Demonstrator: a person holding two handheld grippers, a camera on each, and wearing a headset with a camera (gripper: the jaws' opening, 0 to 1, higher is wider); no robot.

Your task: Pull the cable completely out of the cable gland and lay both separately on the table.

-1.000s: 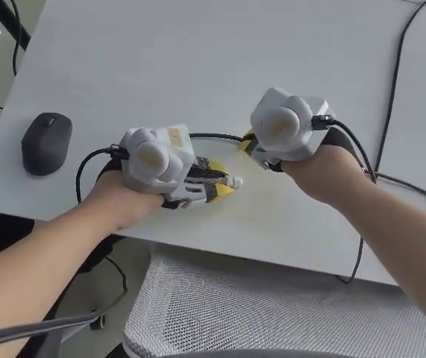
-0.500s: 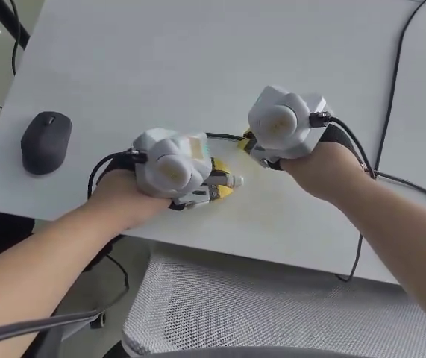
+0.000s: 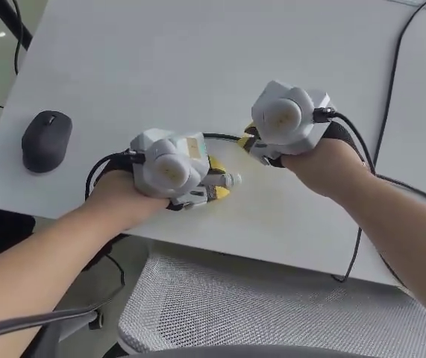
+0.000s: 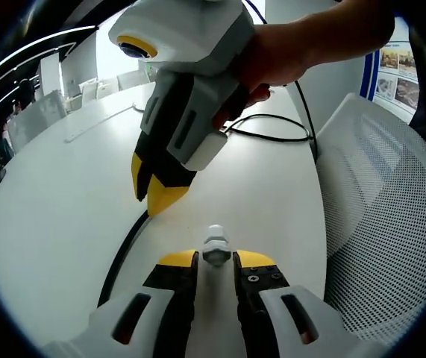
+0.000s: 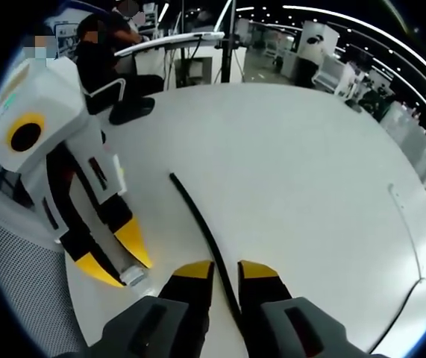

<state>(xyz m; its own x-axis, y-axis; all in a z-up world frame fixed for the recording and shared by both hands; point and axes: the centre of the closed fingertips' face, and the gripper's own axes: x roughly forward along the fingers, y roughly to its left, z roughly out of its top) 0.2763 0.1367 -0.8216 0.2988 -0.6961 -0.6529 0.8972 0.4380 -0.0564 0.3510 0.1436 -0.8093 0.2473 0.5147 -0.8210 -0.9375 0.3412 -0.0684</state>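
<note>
Over the last second the left gripper (image 4: pixel 215 259) has shifted a short way toward the right gripper (image 5: pixel 226 270), which has lifted slightly. The left fingers are closed on the white gland (image 4: pixel 215 245). The right fingers are narrow around the black cable (image 5: pixel 198 216), whose free end lies clear of the gland. Judgement: extraction looks complete; laying both down remains. Work is close to the near edge of the worktop (image 3: pixel 198 60), above a chair (image 3: pixel 257 313). A mouse (image 3: pixel 46 140) sits well left, with open surface ahead

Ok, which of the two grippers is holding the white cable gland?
The left gripper: the white cable gland sits pinched between its fingers. The right gripper grips the black cable instead.
</note>
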